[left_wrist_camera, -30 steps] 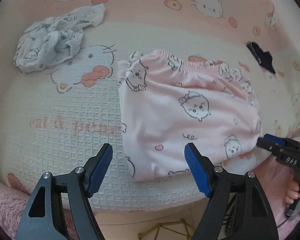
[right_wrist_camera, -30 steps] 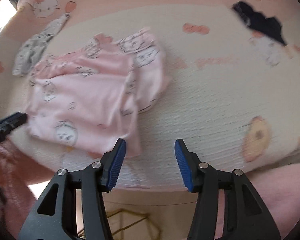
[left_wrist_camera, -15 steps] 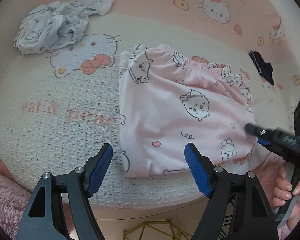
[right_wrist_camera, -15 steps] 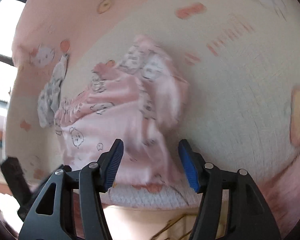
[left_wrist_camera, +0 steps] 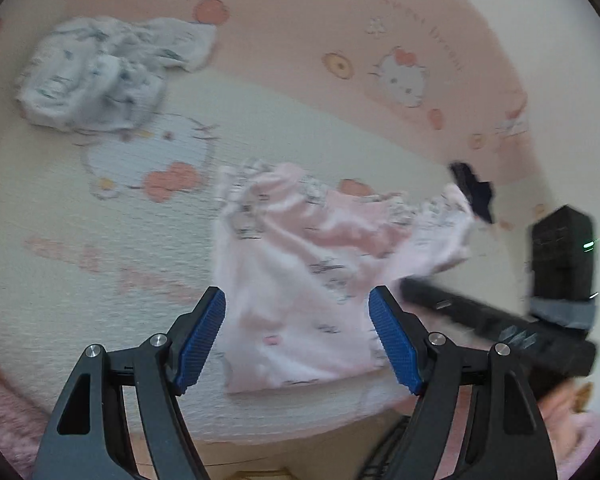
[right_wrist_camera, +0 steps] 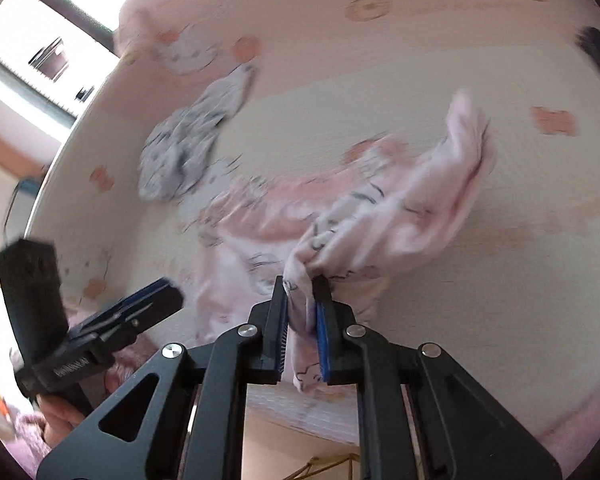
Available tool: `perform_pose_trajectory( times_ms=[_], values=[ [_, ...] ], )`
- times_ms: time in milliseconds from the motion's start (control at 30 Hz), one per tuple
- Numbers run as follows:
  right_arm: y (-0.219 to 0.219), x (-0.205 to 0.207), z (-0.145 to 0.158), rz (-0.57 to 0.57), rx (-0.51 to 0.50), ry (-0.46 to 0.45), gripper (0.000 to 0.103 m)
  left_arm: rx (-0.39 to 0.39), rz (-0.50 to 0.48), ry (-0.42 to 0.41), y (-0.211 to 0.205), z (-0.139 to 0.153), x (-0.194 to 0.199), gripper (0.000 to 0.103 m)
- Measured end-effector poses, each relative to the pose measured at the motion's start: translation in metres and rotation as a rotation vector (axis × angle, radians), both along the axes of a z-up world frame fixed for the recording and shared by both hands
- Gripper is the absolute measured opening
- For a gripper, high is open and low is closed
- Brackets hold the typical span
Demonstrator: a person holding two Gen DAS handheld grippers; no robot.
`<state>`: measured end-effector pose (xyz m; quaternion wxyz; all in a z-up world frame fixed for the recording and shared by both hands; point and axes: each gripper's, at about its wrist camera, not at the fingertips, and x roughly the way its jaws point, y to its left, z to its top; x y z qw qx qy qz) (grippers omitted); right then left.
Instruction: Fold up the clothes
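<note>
A pink printed garment (left_wrist_camera: 300, 264) lies bunched on the cream Hello Kitty blanket (left_wrist_camera: 100, 220). My left gripper (left_wrist_camera: 297, 296) hovers open over its near edge, with nothing pinched between the blue pads. In the right wrist view my right gripper (right_wrist_camera: 300, 284) has its jaws closing on a gathered corner of the pink garment (right_wrist_camera: 400, 216). The pads press on the fabric, and the cloth rises from the blanket toward them. The right gripper (left_wrist_camera: 460, 312) also shows at the garment's right side in the left wrist view. The left gripper (right_wrist_camera: 148, 300) appears open at the lower left of the right wrist view.
A crumpled white and grey garment (left_wrist_camera: 100, 76) lies at the far left of the blanket. A small dark item (left_wrist_camera: 474, 192) sits at the far right. The blanket's front edge (left_wrist_camera: 300, 420) runs just below the grippers. A window (right_wrist_camera: 32, 56) is at the upper left.
The right gripper has swung in to the pink garment's right corner, shut on it and lifted it, bunching the cloth. The left gripper has shifted slightly and stayed open.
</note>
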<state>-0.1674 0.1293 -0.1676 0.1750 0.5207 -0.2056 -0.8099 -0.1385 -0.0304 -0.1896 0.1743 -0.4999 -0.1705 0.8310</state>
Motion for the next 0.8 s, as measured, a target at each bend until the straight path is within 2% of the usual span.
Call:
perform_pose_trajectory(
  times_ms=[100, 167, 267, 333, 400, 433, 467, 533, 667, 700, 800],
  values=[
    [-0.008, -0.008, -0.012, 0.036, -0.047, -0.032, 0.012, -0.021, -0.096, 0.021, 0.025, -0.002, 0.0, 0.077],
    [0.0, -0.014, -0.017, 0.037, -0.084, -0.055, 0.012, -0.06, -0.177, 0.026, 0.048, -0.007, -0.001, 0.077],
    [0.017, -0.019, -0.017, 0.036, -0.161, -0.08, 0.014, -0.079, -0.276, 0.038, 0.075, -0.01, 0.006, 0.077],
    [0.018, -0.017, -0.015, 0.049, -0.158, -0.078, 0.014, -0.088, -0.321, 0.047, 0.091, -0.013, 0.008, 0.077],
    [0.015, -0.014, -0.014, 0.062, -0.13, -0.077, 0.014, -0.113, -0.321, 0.044, 0.103, -0.02, 0.005, 0.066],
    [0.014, -0.012, -0.014, 0.065, -0.114, -0.078, 0.014, -0.126, -0.32, 0.042, 0.108, -0.024, 0.003, 0.045],
    [0.012, -0.009, -0.014, 0.068, -0.098, -0.08, 0.015, -0.128, -0.316, 0.022, 0.11, -0.029, 0.002, 0.036],
    [0.012, -0.002, -0.011, 0.05, -0.041, -0.076, 0.016, -0.102, -0.302, 0.003, 0.112, -0.036, 0.001, 0.028],
    [0.012, 0.017, 0.002, 0.021, 0.108, -0.048, 0.031, -0.132, -0.304, 0.035, 0.118, -0.032, 0.007, 0.025],
    [0.013, 0.023, 0.006, 0.016, 0.138, -0.042, 0.032, -0.131, -0.302, 0.036, 0.118, -0.032, 0.007, 0.025],
    [0.037, 0.035, 0.014, -0.125, 0.132, -0.027, 0.034, -0.089, -0.268, 0.029, 0.11, -0.03, 0.004, 0.023]
  ],
)
